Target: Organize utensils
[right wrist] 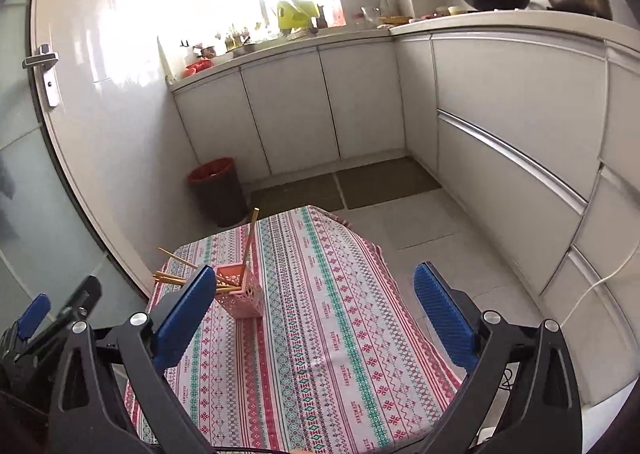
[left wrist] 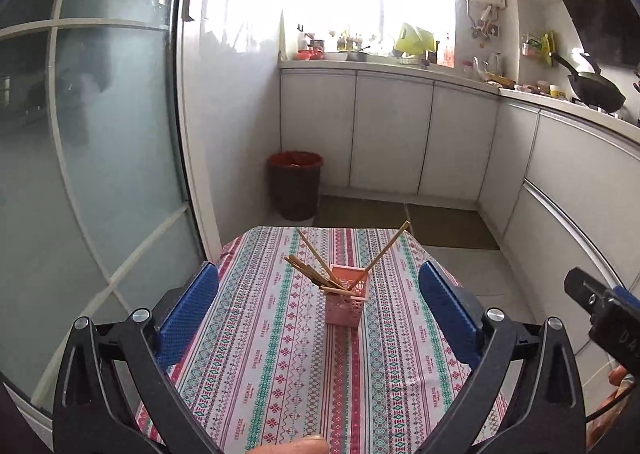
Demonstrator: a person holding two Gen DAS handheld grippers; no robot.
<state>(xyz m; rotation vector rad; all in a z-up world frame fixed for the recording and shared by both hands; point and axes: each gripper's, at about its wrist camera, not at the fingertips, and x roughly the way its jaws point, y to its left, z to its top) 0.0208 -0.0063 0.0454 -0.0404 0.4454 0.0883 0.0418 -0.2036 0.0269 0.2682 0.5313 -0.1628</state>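
A pink perforated holder point(left wrist: 346, 296) stands upright on the small table with the patterned cloth point(left wrist: 280, 354). Several wooden chopsticks point(left wrist: 316, 274) stand in it, leaning out left and right. My left gripper point(left wrist: 318, 286) is open and empty, held back from the holder with its blue pads either side of it in view. In the right wrist view the holder point(right wrist: 241, 290) sits at the left, partly behind the left blue pad point(right wrist: 184, 318). My right gripper point(right wrist: 316, 294) is open and empty, above the cloth point(right wrist: 320, 334) to the right of the holder.
A dark bin with a red liner point(left wrist: 295, 183) stands on the floor beyond the table. White cabinets point(left wrist: 392, 133) run along the back and right, with a wok point(left wrist: 596, 87) on the counter. A frosted glass door point(left wrist: 100, 153) is at the left.
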